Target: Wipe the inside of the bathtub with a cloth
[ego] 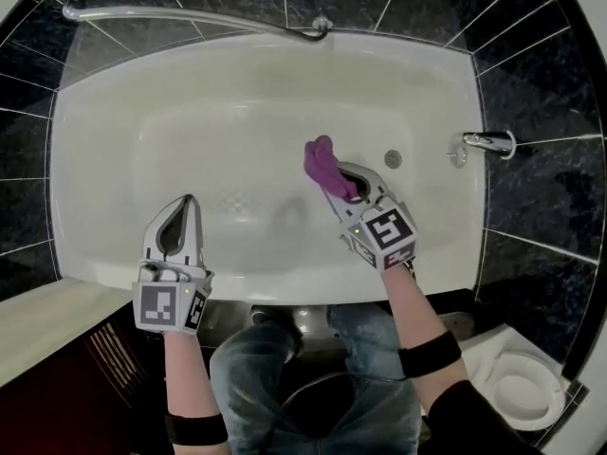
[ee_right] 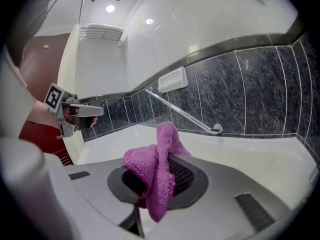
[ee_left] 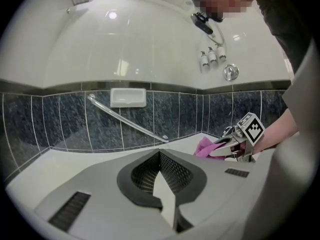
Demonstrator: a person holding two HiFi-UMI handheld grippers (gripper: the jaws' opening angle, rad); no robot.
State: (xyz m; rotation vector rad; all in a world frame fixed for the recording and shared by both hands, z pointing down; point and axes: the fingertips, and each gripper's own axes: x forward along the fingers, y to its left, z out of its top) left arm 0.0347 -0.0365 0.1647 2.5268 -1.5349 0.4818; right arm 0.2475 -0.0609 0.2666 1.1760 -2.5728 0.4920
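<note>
The fingers (ee_right: 200, 181) of the right gripper (ego: 343, 180) are clamped on one magenta cloth (ee_right: 152, 169), which bunches up between the dark pads and hangs over their near edge. The fingers (ee_left: 140, 176) of the left gripper (ego: 187, 203) appear to meet at the tips with nothing between them, leaving only the loop-shaped gap behind the pads. In the head view the cloth sits low inside the one white bathtub (ego: 237, 83), just beside the single round drain fitting (ego: 393, 158); whether it touches the tub floor I cannot tell. The right gripper reaches in over the near rim towards the tap end, while the left gripper hovers above the near rim at the other side, well apart from it. One chrome tap (ego: 488, 142) juts from the right end wall, and one slanted grab rail (ego: 190, 15) runs along the dark tiled wall behind. One white soap dish (ee_left: 128, 97) is fixed above the rail. Three small bottles (ee_left: 212, 56) stand together higher up. One toilet bowl (ego: 522, 396) lies at the lower right.
</note>
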